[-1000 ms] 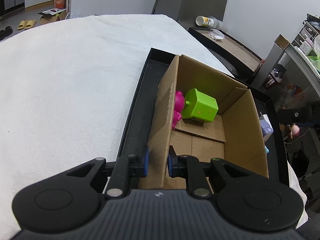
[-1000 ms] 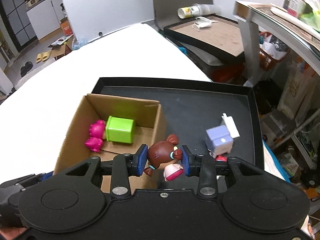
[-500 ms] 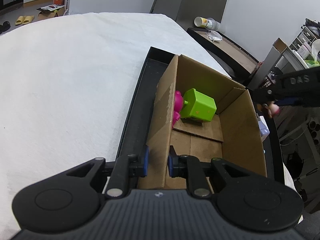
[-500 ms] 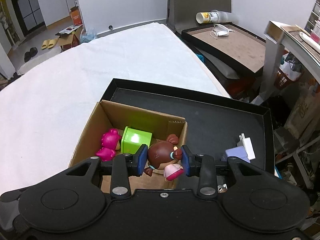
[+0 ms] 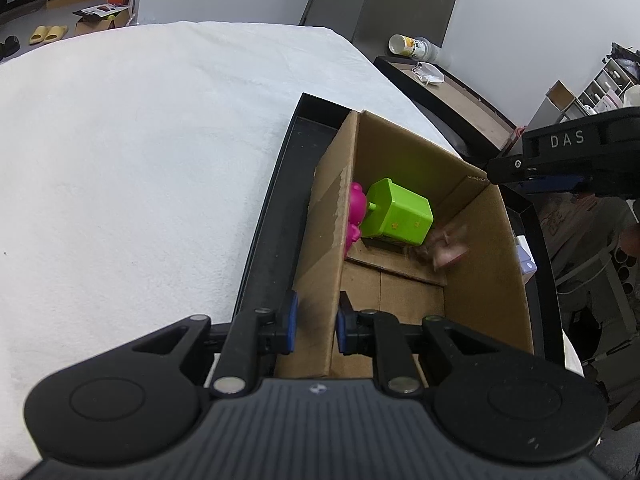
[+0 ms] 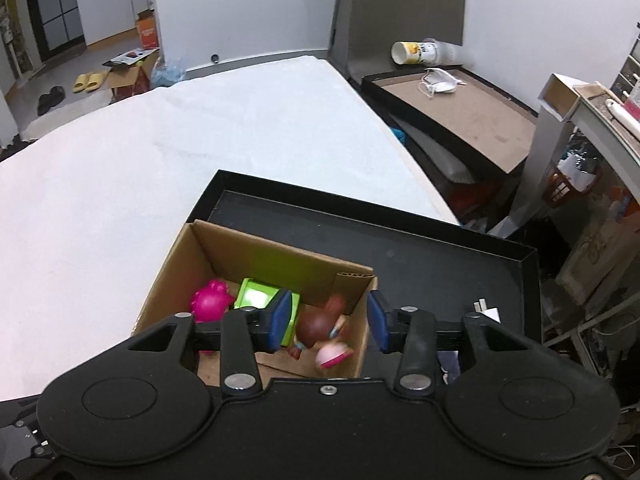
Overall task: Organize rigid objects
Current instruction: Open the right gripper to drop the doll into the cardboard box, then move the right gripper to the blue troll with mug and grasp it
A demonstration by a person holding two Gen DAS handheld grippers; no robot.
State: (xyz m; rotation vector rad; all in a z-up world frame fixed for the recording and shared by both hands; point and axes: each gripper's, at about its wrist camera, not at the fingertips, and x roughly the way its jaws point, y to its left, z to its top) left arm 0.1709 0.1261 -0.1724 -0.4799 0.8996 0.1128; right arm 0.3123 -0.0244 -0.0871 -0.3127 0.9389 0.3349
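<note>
A cardboard box (image 5: 480, 280) stands in a black tray (image 5: 272, 216) on the white cloth. My left gripper (image 5: 314, 322) is shut on the box's near left wall. Inside lie a green cube toy (image 5: 400, 214) and a pink toy (image 5: 354, 216). A brown-haired doll (image 6: 320, 328) is blurred, dropping into the box (image 6: 248, 256); it also shows in the left wrist view (image 5: 444, 246). My right gripper (image 6: 328, 322) is open above the box, and appears in the left wrist view (image 5: 560, 168) too.
A lavender and white toy (image 6: 486, 312) lies in the tray (image 6: 420, 240) right of the box. A side table with a mask (image 6: 440, 80) and a cup (image 6: 416, 52) stands beyond. Shelves and clutter fill the right side.
My right gripper moved over the box, opened and let go of the doll, which now falls inside. My left gripper keeps its hold on the box wall.
</note>
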